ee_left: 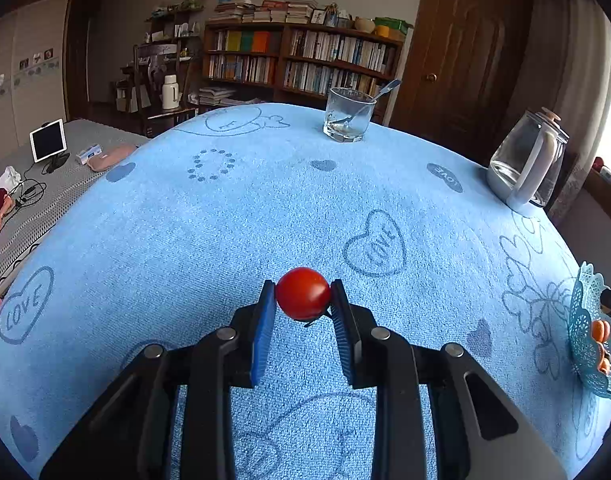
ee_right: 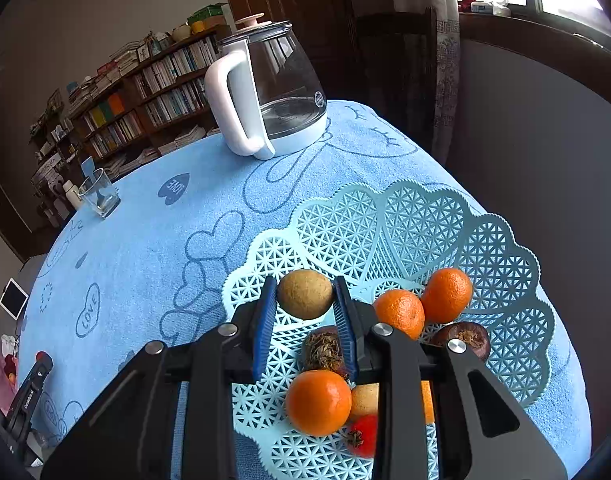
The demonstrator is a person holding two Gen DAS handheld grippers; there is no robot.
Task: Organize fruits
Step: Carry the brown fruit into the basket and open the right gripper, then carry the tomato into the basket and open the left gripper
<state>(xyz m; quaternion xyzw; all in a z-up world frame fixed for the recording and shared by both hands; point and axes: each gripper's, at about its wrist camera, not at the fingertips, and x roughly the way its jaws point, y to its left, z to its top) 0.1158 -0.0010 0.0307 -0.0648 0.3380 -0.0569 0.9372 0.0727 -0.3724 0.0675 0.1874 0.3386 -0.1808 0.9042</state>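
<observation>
Across the table, a blue towel (ee_left: 209, 232) with heart prints covers the whole work surface; I note a glass kettle (ee_right: 273, 92) and a drinking glass (ee_left: 348, 116) with a spoon standing at its far side, clear of the work.

Next in size, the pale blue lattice basket (ee_right: 485, 248) sits at the near right corner. It holds several oranges (ee_right: 445, 294), two dark brown fruits and one red fruit.

My right gripper (ee_right: 304, 298) hangs directly over the basket's near-left part, clamped on a round tan fruit (ee_right: 304, 294), pads pressing both sides. In my judgement this one needs only to go down and be released.

My left gripper (ee_left: 302, 296) is clamped on a cherry tomato (ee_left: 302, 293), held above bare towel. From it the basket lies well off to the right, at the edge of that view. I judge the right hand nearer; the left must travel rightward, without colliding with the right.
</observation>
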